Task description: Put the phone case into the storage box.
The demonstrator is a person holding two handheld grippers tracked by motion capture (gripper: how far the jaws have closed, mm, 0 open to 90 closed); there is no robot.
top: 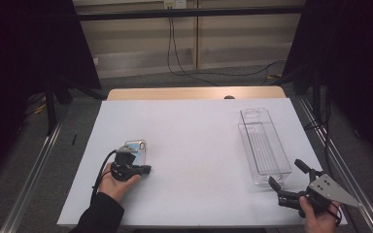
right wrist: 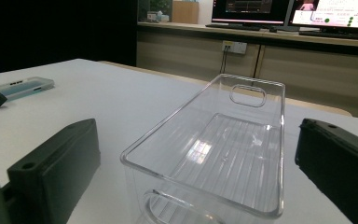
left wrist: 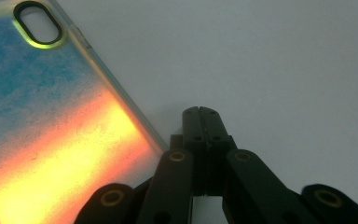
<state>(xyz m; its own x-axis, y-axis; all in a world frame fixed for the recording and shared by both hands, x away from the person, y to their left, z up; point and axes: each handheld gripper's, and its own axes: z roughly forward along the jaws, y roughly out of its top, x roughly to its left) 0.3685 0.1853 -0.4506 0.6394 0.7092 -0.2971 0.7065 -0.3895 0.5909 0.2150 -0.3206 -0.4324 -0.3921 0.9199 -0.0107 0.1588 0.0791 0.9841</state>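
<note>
So my left gripper is down on the white bench with its jaws pressed fully together, gripping nothing, and the phone case lies flat just beside it, blue fading to orange-yellow. My right gripper sits at the near end of the clear bin with its jaws spread wide, one each side of that end, not clamping it. Bin's on the right of the bench, well apart from the case.
</note>
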